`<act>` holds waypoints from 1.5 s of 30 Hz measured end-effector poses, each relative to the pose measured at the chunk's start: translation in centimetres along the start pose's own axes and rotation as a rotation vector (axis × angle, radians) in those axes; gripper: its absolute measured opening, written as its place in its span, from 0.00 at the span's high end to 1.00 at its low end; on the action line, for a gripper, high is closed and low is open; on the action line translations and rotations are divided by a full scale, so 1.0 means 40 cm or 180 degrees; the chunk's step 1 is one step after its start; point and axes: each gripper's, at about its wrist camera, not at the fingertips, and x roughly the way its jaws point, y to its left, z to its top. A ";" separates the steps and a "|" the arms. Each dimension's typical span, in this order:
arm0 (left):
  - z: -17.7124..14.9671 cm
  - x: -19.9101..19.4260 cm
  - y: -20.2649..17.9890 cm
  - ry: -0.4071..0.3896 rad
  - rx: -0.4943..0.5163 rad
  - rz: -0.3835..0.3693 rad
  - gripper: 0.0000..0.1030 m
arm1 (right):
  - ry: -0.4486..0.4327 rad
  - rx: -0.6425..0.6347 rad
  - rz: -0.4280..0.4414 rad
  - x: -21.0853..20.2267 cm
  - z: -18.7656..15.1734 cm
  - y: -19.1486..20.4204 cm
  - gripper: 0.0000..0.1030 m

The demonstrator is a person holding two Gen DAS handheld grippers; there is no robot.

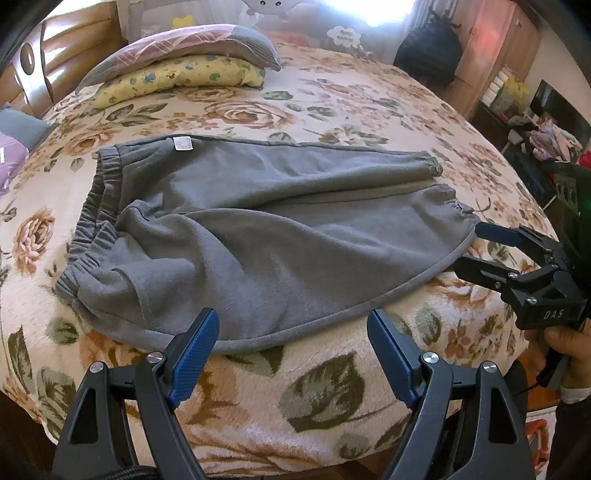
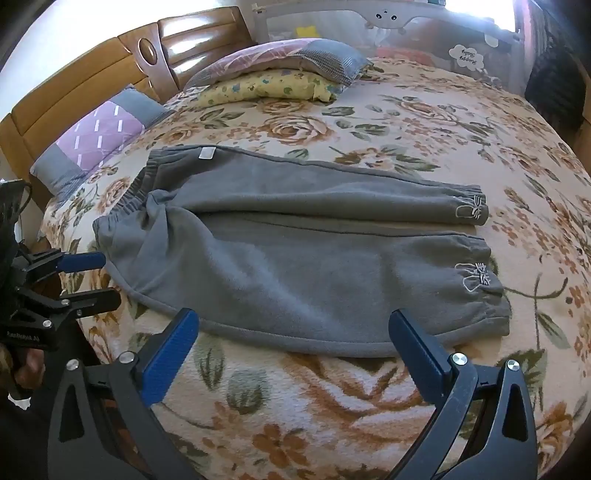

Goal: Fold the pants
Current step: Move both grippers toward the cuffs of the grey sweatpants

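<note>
Grey fleece pants [image 1: 258, 229] [image 2: 295, 258] lie spread on the flowered bed, waistband to the left, both cuffed legs to the right, one leg beyond the other. My left gripper [image 1: 291, 328] hovers open over the near hem, nothing between its blue pads. In the left wrist view my right gripper [image 1: 469, 247] is at the right by the near leg's cuff, jaws apart and empty. Its own view has my right gripper [image 2: 295, 328] open above the near edge of the pants. In that view my left gripper [image 2: 99, 280] stands open beside the waistband's near corner.
The bed's floral blanket [image 1: 332, 387] [image 2: 332, 406] drops off at the near edge. Pillows [image 1: 177, 66] [image 2: 280, 74] are stacked at the far side by the wooden headboard [image 2: 92, 85]. A mesh bed rail [image 2: 406, 33] runs along the back. A hand [image 1: 565, 339] holds the right gripper.
</note>
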 end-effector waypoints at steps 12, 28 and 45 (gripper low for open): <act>0.015 0.032 -0.011 0.0082 0.0038 -0.0057 0.20 | 0.0001 0.0022 -0.0004 0.017 -0.007 -0.007 0.00; 0.054 0.090 -0.047 0.0194 0.0145 -0.0203 0.20 | -0.0014 0.0219 0.0002 0.018 0.007 -0.093 0.00; 0.205 0.163 -0.065 0.0144 0.0419 -0.0322 0.20 | 0.0034 0.0466 -0.0131 0.028 0.067 -0.248 0.00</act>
